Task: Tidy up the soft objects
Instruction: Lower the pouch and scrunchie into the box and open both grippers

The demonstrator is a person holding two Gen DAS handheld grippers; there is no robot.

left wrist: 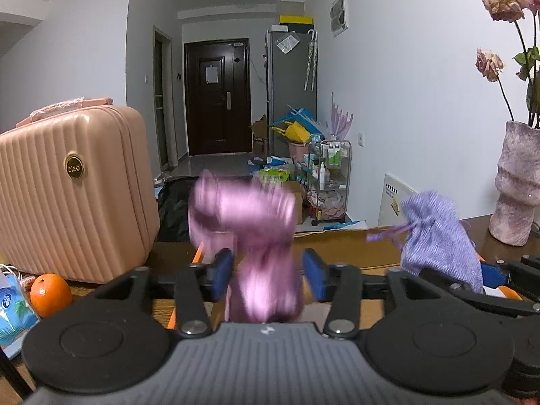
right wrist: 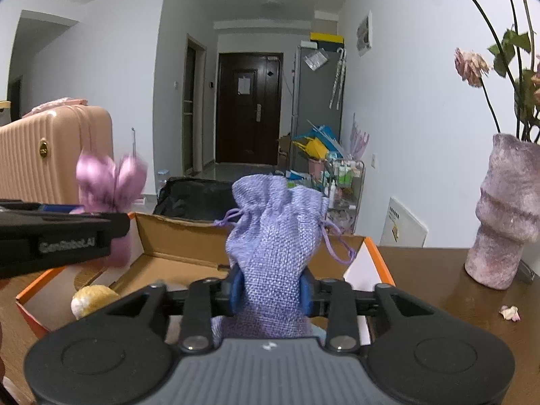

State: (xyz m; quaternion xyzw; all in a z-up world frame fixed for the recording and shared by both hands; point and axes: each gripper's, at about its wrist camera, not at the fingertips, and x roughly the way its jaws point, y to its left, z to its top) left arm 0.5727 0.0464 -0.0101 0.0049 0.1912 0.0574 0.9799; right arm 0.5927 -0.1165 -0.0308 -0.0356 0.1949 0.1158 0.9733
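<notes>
My left gripper [left wrist: 268, 275] has its jaws apart with a motion-blurred pink drawstring pouch [left wrist: 260, 236] between them; the pads [left wrist: 315, 278] are not pressed on it. The pink pouch also shows in the right wrist view [right wrist: 108, 185]. My right gripper [right wrist: 271, 292] is shut on a lavender burlap drawstring pouch [right wrist: 275, 236], held upright over an open cardboard box [right wrist: 189, 246] with orange edges. That pouch also shows at the right of the left wrist view [left wrist: 438, 236]. A yellow-white plush ball [right wrist: 91, 300] lies in the box.
A pink ribbed suitcase [left wrist: 71, 189] stands on the left of the wooden table [right wrist: 438, 287], with an orange [left wrist: 50, 293] and a blue packet [left wrist: 13, 317] before it. A purple vase [right wrist: 506, 216] of dried roses stands on the right. A fallen petal [right wrist: 509, 312] lies nearby.
</notes>
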